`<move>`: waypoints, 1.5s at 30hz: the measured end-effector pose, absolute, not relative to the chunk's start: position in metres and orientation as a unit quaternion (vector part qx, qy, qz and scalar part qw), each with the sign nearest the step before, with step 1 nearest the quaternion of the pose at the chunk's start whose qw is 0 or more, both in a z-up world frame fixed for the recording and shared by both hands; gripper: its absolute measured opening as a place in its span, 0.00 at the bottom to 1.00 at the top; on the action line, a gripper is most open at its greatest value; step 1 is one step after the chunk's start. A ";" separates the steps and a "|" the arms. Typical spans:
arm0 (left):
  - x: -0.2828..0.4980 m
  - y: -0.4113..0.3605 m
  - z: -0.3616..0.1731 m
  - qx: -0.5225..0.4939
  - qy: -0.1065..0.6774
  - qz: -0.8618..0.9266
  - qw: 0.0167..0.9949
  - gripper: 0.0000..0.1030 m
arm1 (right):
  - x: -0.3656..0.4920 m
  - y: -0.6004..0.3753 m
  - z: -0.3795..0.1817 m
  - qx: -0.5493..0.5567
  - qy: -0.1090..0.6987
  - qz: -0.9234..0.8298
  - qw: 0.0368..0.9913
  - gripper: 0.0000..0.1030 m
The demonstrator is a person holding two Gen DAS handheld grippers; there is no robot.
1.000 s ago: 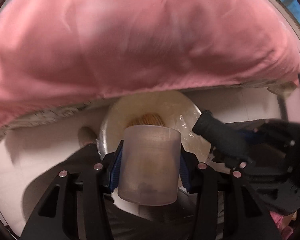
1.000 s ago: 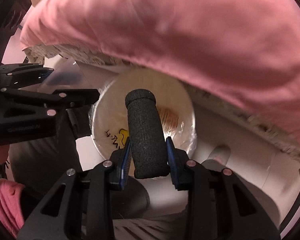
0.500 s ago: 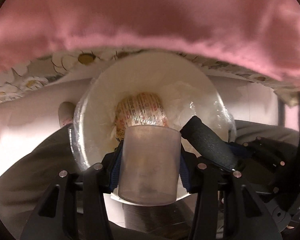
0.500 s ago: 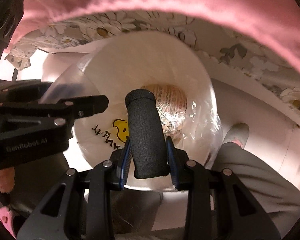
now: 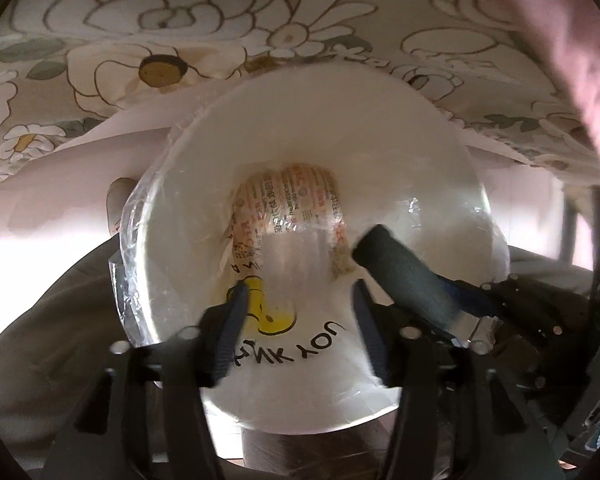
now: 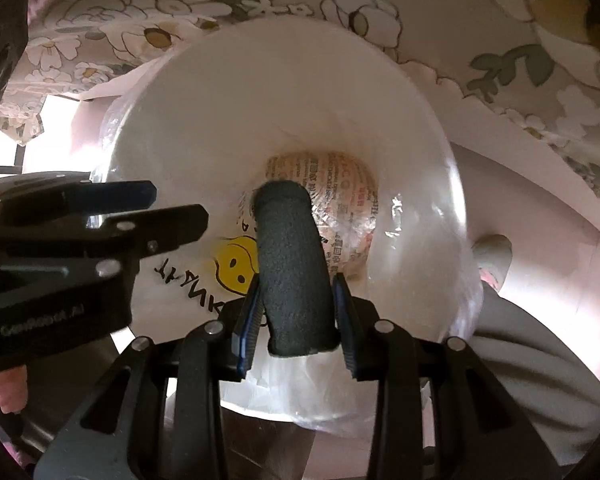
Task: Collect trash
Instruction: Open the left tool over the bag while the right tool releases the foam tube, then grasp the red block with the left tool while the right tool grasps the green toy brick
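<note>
A white trash bin lined with a clear plastic bag (image 5: 172, 280) lies right below both grippers; it also shows in the right wrist view (image 6: 420, 220). A printed wrapper (image 5: 288, 204) lies at its bottom, also seen in the right wrist view (image 6: 348, 188). My left gripper (image 5: 298, 312) is open over the bin, and a translucent plastic cup (image 5: 296, 256) shows as a blur dropping between its fingers. My right gripper (image 6: 296, 304) is shut on a black foam cylinder (image 6: 294, 264) above the bin, seen from the left too (image 5: 404, 276).
A floral bedsheet (image 5: 180, 32) hangs above and behind the bin, with a pink blanket (image 5: 580, 60) at the upper right. The person's grey trouser legs (image 5: 52, 320) flank the bin. The left gripper (image 6: 80, 240) reaches in from the left.
Both grippers have moved closer over the bin. My left gripper has opened and let go of the translucent cup, which is falling into the bin. The right still holds the foam cylinder.
</note>
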State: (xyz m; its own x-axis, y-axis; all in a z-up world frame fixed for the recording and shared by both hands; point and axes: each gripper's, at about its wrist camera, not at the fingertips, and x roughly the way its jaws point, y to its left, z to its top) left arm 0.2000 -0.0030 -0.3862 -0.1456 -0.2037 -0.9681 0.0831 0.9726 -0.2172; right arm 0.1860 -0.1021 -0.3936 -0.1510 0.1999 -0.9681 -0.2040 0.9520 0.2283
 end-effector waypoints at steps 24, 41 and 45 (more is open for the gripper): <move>0.180 0.028 -0.190 0.036 0.609 -0.134 0.781 0.60 | 0.165 -0.118 -0.218 -0.017 0.625 0.211 0.751 0.47; 0.230 0.046 -0.033 0.043 0.495 -0.089 0.863 0.75 | 0.185 -0.131 -0.031 -0.047 0.457 0.213 0.862 0.62; 0.242 0.039 -0.022 0.059 0.486 -0.082 0.868 0.77 | 0.192 -0.133 -0.012 -0.049 0.443 0.215 0.869 0.62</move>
